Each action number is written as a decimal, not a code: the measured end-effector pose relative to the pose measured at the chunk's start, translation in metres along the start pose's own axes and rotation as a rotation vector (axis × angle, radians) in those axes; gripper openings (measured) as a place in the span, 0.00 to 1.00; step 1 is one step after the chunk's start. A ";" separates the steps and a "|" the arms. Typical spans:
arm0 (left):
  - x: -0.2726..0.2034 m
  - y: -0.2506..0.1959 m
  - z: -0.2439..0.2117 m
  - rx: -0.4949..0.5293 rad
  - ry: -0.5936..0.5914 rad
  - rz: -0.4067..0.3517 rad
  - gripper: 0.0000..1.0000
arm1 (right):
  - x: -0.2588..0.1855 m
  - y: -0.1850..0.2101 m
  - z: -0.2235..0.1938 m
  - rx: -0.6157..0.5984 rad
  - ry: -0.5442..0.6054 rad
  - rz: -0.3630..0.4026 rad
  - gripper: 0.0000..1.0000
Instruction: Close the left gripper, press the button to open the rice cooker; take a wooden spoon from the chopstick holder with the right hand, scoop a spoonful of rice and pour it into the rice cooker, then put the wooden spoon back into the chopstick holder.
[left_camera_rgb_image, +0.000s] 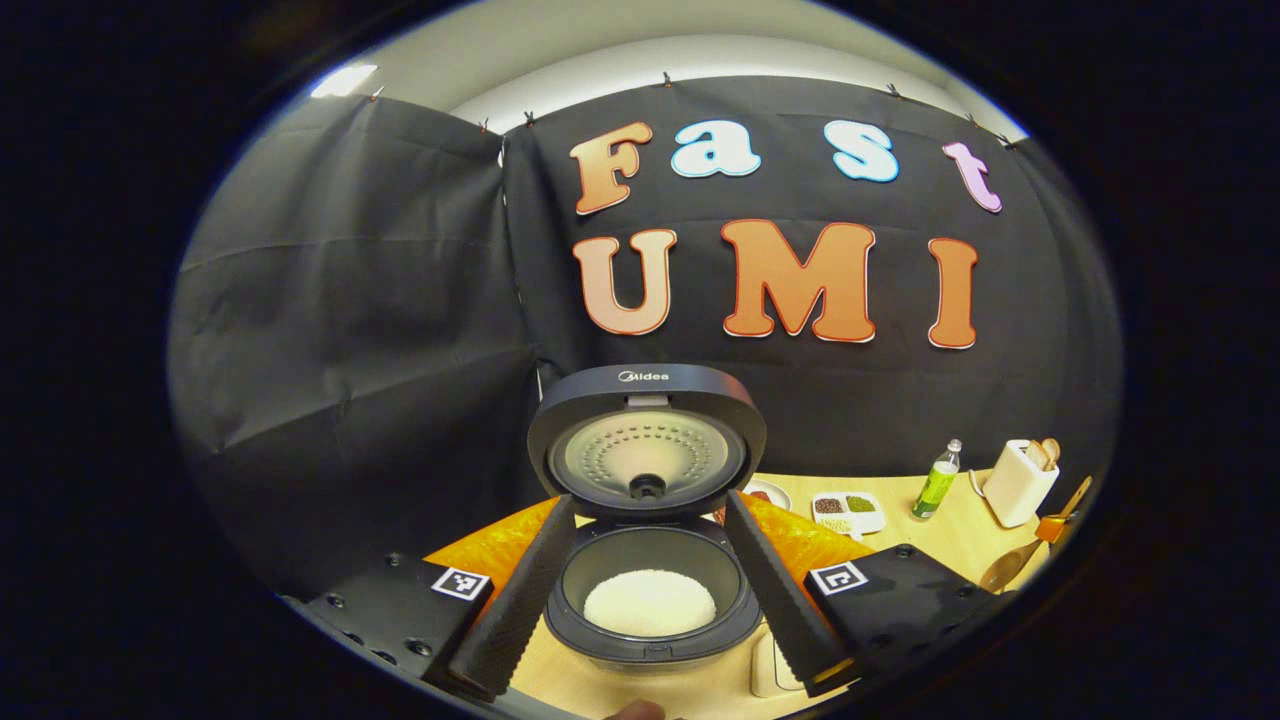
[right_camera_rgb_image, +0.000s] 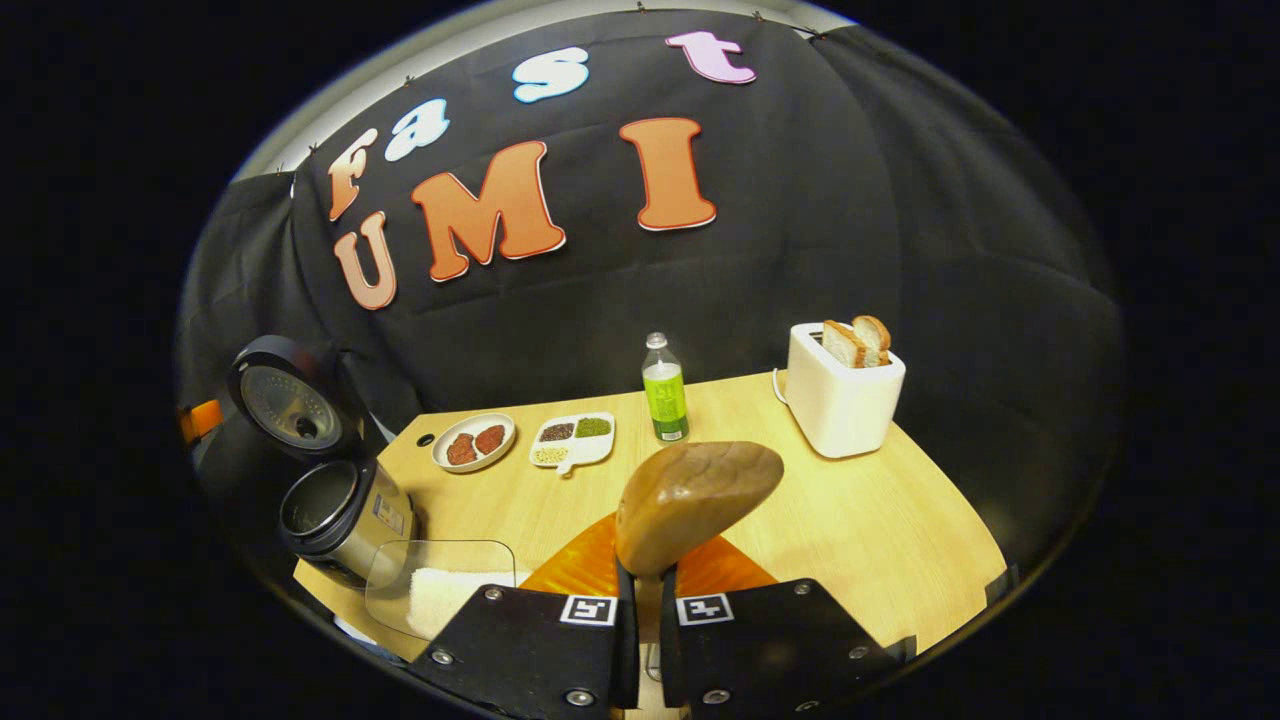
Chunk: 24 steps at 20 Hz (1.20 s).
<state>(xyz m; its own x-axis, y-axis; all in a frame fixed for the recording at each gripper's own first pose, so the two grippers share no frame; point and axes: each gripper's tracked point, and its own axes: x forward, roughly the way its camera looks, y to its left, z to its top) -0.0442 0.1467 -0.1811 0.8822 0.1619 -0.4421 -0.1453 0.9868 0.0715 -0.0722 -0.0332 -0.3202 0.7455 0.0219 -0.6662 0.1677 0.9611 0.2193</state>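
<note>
The rice cooker (left_camera_rgb_image: 648, 610) stands straight ahead of my left gripper (left_camera_rgb_image: 648, 500) with its lid (left_camera_rgb_image: 646, 440) raised upright. A mound of white rice (left_camera_rgb_image: 650, 602) lies in its pot. The left fingers are spread wide on either side of the pot and hold nothing. My right gripper (right_camera_rgb_image: 648, 580) is shut on the handle of the wooden spoon (right_camera_rgb_image: 695, 500). The spoon's bowl points up and away over the table, and no rice shows on it. From the right gripper view the open cooker (right_camera_rgb_image: 320, 505) is at the far left. The spoon (left_camera_rgb_image: 1003, 570) also appears low at the far right of the left gripper view.
A clear container of rice (right_camera_rgb_image: 440, 590) sits beside the cooker near the table's front edge. Farther back on the wooden table (right_camera_rgb_image: 900, 520) are a plate (right_camera_rgb_image: 474, 441), a divided dish of grains (right_camera_rgb_image: 573, 440), a green bottle (right_camera_rgb_image: 665, 390) and a white toaster with bread (right_camera_rgb_image: 840, 395).
</note>
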 end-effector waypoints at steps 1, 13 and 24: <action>-0.001 -0.002 0.005 0.021 -0.016 0.003 1.00 | -0.001 -0.006 -0.003 0.007 0.006 -0.009 0.08; -0.004 -0.020 0.032 0.120 -0.117 0.020 1.00 | -0.007 -0.026 -0.046 0.049 0.088 -0.059 0.08; -0.001 -0.037 0.029 0.134 -0.101 -0.010 0.94 | 0.002 -0.027 -0.076 0.141 0.148 -0.077 0.08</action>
<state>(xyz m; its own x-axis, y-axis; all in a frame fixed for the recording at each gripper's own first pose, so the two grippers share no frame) -0.0265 0.1101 -0.1574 0.9248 0.1445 -0.3519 -0.0811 0.9787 0.1886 -0.1243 -0.0385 -0.3824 0.6259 0.0005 -0.7799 0.3166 0.9137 0.2547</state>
